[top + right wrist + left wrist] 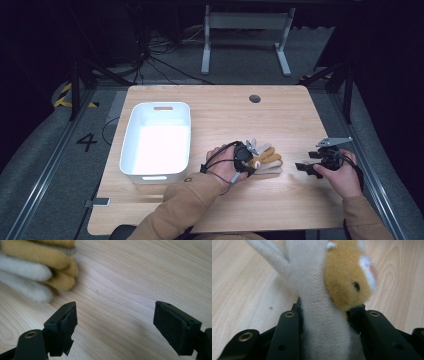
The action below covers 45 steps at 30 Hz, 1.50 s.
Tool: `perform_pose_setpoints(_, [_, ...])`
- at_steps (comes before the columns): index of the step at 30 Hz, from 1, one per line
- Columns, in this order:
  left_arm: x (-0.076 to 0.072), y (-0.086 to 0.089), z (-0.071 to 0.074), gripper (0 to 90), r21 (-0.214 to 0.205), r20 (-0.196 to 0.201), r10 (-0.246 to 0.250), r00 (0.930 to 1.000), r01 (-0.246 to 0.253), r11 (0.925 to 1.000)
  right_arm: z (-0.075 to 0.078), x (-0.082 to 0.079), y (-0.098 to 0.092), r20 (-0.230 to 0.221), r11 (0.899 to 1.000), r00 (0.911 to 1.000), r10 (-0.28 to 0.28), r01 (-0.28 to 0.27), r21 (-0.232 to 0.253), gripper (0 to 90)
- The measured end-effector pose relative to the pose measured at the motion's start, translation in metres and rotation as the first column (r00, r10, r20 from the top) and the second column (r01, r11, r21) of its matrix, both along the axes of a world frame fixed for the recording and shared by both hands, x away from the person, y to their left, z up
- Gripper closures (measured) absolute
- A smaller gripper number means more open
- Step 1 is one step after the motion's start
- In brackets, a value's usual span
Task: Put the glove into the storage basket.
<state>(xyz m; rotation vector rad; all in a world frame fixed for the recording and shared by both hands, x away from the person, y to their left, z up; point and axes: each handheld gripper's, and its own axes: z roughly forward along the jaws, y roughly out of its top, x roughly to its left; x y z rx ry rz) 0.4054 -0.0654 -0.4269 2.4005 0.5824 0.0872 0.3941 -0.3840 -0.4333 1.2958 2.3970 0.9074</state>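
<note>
Desk (225, 107) seen from high view: light wood, white tub (156, 142) toward its left edge, dark round hole near the far edge. Plush toy (266, 159), tan and off-white, lies on the desk toward the near edge, a bit right of centre, between the two hands. Left gripper (248, 161) sits right at the toy's left end, hand over it, so the contact point is hidden and small here; shape of the toy hard to read from this height. Right gripper (306, 167) is near the right edge, apart from the toy, jaws pointing left toward it; grey plate above it.

Left gripper view: left gripper (325, 312) is clamped on the plush toy (322, 315), off-white body squeezed between both black jaws, pads pressing in on either side. Tan patch with a small dark dot at upper right, white fuzzy bit beside it. Toy runs off the top of frame, close and soft-focus, so which part is which can't be told. Bare desk (242, 290) wood behind.

Right gripper view: right gripper (115, 325) jaws stand wide apart with only desk (130, 277) grain between them. Plush toy (37, 267) in the upper left corner, blurred tan and white limbs, cut off by the frame edge, not touching the jaws.
</note>
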Motion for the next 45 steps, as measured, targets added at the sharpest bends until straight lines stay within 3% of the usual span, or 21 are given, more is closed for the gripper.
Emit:
perform_pose_setpoints(4, [-0.001,0.008,0.015,64.3,-0.033,0.005,0.041,0.9991,-0.041,0.9986,0.000,0.004,0.003,0.006,1.000,1.0000,0.008,-0.008,0.000,19.7])
perform_pose_setpoints(11, [0.002,0.021,0.038,64.3,-0.040,0.020,0.085,0.9962,-0.084,0.9956,0.000,0.013,0.010,0.025,1.000,0.9996,0.015,-0.015,-0.005,20.2])
perform_pose_setpoints(22, [0.004,0.042,0.064,64.1,-0.086,0.033,0.160,0.9866,-0.156,0.9839,0.000,0.026,0.021,0.068,1.000,0.9977,-0.001,0.000,0.014,24.6])
perform_pose_setpoints(25, [0.004,0.051,0.072,64.1,-0.100,0.027,0.189,0.9816,-0.186,0.9776,0.001,0.029,0.023,0.087,1.000,0.9962,-0.005,0.003,0.027,26.5])
perform_pose_setpoints(29, [0.003,0.064,0.081,64.0,-0.108,0.037,0.222,0.9744,-0.217,0.9702,-0.001,0.033,0.027,0.101,0.999,0.9936,0.051,-0.053,0.012,41.6])
perform_pose_setpoints(35, [0.002,0.083,0.093,64.0,-0.117,0.042,0.271,0.9616,-0.265,0.9571,-0.005,0.037,0.033,0.134,0.997,0.9896,0.052,-0.059,0.053,42.1])
perform_pose_setpoints(37, [0.003,0.090,0.096,64.0,-0.125,0.034,0.284,0.9583,-0.278,0.9525,-0.005,0.036,0.033,0.114,0.997,0.9927,0.039,-0.047,0.068,42.6])
perform_pose_setpoints(42, [0.003,0.105,0.107,63.8,-0.126,0.037,0.321,0.9463,-0.314,0.9409,-0.002,0.034,0.035,0.152,0.996,0.9883,0.013,-0.026,0.083,43.9])
perform_pose_setpoints(45, [0.003,0.117,0.113,63.7,-0.134,0.044,0.351,0.9353,-0.343,0.9298,0.000,0.032,0.034,0.155,0.996,0.9879,0.001,-0.015,0.087,43.5])
